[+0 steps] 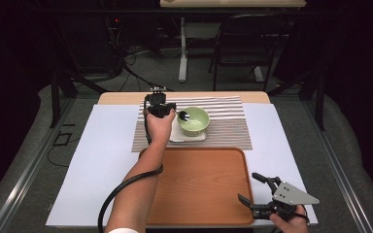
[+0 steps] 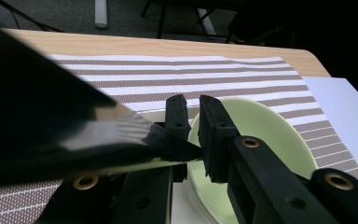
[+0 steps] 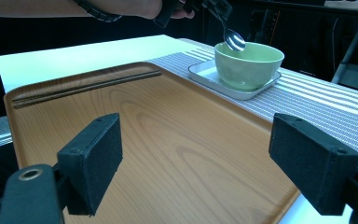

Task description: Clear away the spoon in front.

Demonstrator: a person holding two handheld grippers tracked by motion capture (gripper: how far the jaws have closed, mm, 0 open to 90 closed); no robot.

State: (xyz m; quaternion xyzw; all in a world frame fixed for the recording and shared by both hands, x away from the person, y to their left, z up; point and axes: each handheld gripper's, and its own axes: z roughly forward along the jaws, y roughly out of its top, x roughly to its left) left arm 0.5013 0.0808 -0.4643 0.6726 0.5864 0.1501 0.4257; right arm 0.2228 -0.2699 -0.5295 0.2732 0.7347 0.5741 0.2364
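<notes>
One spoon point(image 3: 234, 39), clenched at its handle by the left tool point(image 2: 193, 123) at upper centre, could be tipped and dropped into the green bowl point(image 1: 194, 121), while the right tool point(image 1: 258, 196) is held released.

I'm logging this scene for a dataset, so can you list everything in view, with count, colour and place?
Round ceramic bowl: one, pale green, on the small tray.
Small flat square tray: one, white, on the striped mat.
Metal spoon: one, silver, over the bowl's rim, held by its handle.
Striped placemat: one, brown and white, far half of the table.
Large wooden serving tray: one, orange-brown, near side.
Table cover sheet: one, white.
Chair: one, black, behind the table.
Left gripper: black, shut on the spoon.
Right gripper: black, open, over the serving tray's near right corner.
</notes>
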